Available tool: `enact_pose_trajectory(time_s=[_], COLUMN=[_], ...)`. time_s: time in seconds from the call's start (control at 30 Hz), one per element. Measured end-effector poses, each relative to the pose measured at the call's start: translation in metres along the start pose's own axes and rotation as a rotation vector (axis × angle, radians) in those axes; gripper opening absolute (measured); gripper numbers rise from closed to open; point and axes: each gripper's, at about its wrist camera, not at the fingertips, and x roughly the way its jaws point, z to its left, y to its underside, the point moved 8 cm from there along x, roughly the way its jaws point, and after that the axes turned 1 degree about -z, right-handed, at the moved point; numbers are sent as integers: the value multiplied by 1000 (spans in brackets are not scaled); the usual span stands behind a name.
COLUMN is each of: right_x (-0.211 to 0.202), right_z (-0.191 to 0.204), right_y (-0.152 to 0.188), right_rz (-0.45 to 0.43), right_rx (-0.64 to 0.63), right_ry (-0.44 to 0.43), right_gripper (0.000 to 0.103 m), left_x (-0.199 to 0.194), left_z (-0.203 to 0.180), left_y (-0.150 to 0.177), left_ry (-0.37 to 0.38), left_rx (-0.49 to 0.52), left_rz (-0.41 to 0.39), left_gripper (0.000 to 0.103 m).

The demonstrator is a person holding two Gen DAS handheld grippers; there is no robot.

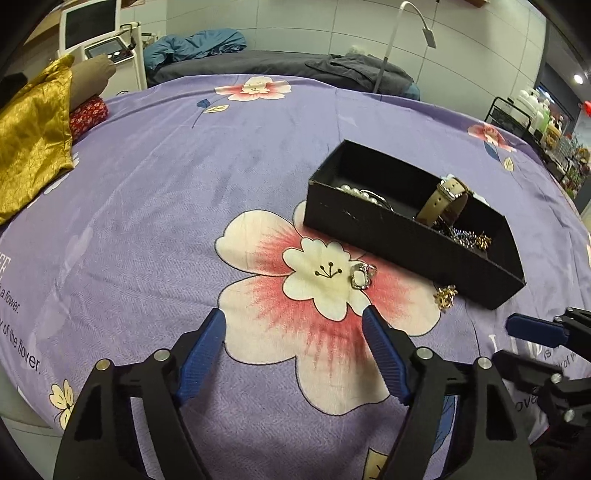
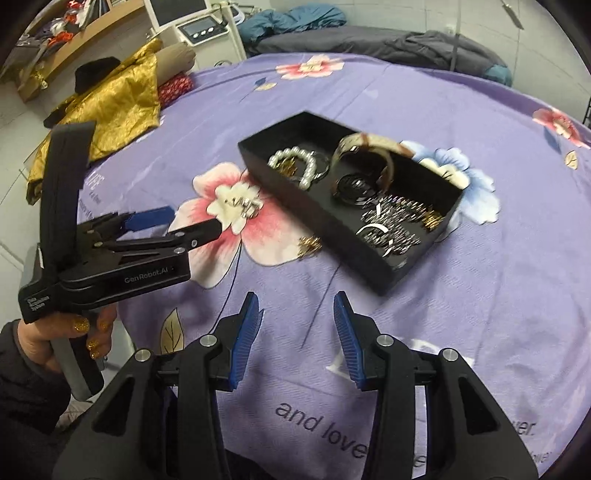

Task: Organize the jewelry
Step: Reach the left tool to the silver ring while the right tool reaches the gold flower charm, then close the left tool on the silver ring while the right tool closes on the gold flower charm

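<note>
Left gripper (image 1: 293, 321) released, jaws wide, hovers over purple floral cloth (image 1: 166, 192) covering desk. Right gripper (image 2: 296, 306) released too, nothing held. Just beyond left gripper: silver ring piece (image 1: 361, 275) on pink flower print; gold charm (image 1: 445, 295) near box wall. Black box (image 1: 388, 229) farther, holding pearl bracelet (image 2: 293, 158), beige-strap watch (image 1: 445, 201), tangled chains (image 2: 395, 221). Gold fabric (image 1: 29, 147) at left edge. Behind: dark bed (image 1: 258, 62), white monitor (image 1: 90, 26).

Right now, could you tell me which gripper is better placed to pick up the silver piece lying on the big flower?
Left. The left gripper is open and the silver piece sits just ahead of its right fingertip, outside the black box. The right gripper hangs farther back, facing the box.
</note>
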Motion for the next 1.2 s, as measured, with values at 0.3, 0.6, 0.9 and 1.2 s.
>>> enact_pose_trajectory(time_s=[0.3,0.6,0.9,1.2], right_x=[34,46,46,43], right_z=[-10,-6,-15,-20], right_y=[-6,-19,-22,-21], right_rz=[21,-23,-38,-20], right_rx=[31,-18,47,93], right_ry=[24,69,65,26], right_gripper=[40,38,17,13], left_x=[4,19,26,21], left_z=[-2,-33,-44,-39], left_y=[0,-14,-21,-15], left_ry=[4,72,107,170], left_rx=[10,96,94,3], left_rz=[5,4,12,29], left_gripper=[69,56,23,14])
